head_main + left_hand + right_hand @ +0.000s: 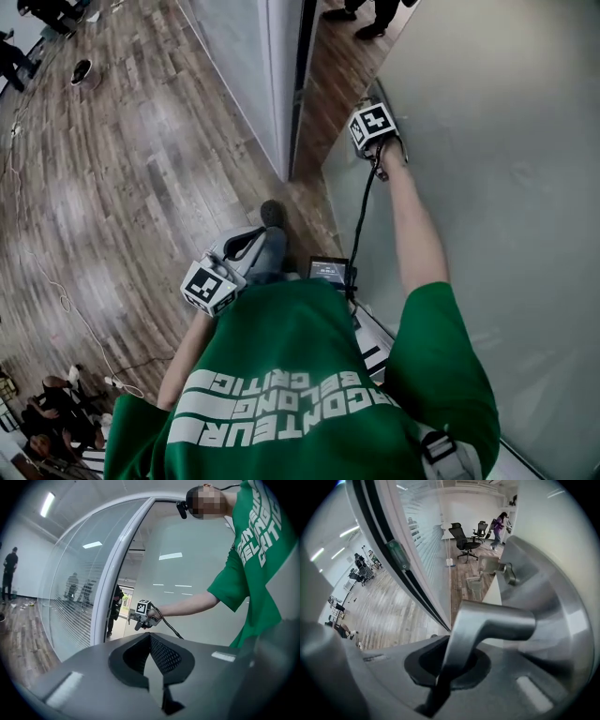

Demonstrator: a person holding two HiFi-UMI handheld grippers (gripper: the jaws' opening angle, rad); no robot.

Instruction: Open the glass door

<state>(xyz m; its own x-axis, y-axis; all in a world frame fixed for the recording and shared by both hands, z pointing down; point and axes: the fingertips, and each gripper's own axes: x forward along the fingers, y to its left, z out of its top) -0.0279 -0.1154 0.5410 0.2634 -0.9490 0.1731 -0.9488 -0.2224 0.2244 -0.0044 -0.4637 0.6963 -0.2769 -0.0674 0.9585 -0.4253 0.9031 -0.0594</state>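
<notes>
I am working the right gripper [373, 120], and its jaws are pinching the brushed-steel lever handle [494, 620] of the frosted glass door [487, 150]. The lever's bent neck is running straight down between the jaws. Its free bar is sticking out above them to the right, towards the round steel lock plate [555, 606]. The white door frame with its black seal [389, 550] is lying to the left of the jaws. Wooden floor is showing between frame and door edge, so I am judging the door to be already ajar.

To do this well, I am planning to lead the handle along the door's own arc rather than in a straight line. The wrist should turn with the hinge so the lever is not twisting out from between the pads. The black cable [361, 225] trailing below the jaws needs watching near the door edge.

The left gripper [234, 262] is idling with its jaws seemingly pressed together on nothing; the door is standing well ahead of them.
</notes>
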